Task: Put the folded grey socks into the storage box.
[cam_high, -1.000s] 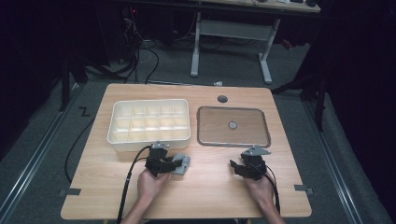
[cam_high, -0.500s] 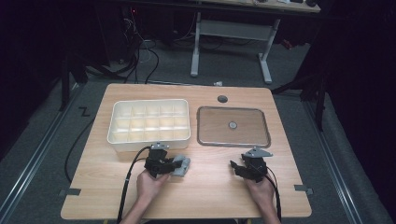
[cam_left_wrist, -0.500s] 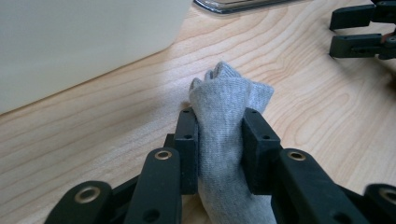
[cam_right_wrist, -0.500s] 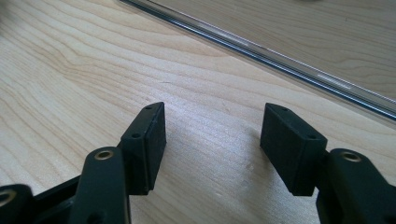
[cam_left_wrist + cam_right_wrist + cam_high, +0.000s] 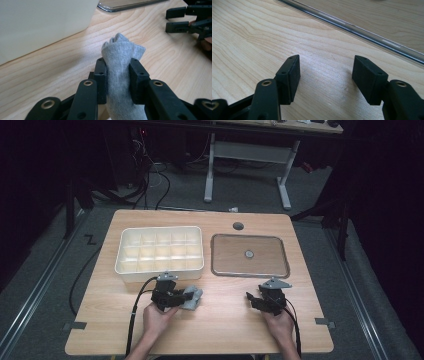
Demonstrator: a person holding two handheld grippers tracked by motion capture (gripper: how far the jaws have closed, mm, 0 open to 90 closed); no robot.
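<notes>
A grey knitted cloth (image 5: 120, 65) is pinched between the jaws of my left gripper (image 5: 118, 75), low over the wooden table. From above, that cloth (image 5: 192, 298) sticks out to the right of the left gripper (image 5: 183, 298), just in front of the white box. My right gripper (image 5: 325, 75) stands open over bare wood with nothing between its fingers. In the high view the right gripper (image 5: 253, 299) rests near the table's front right, below the tray. The left gripper view also shows the right gripper's jaws at its top right corner.
A white box with several compartments (image 5: 160, 250) sits at the back left, its side wall (image 5: 37, 22) close to the left gripper. A shallow clear tray (image 5: 250, 255) lies at the back right; its rim (image 5: 352, 26) runs ahead of the right gripper. Floor cables and a desk frame stand beyond the table.
</notes>
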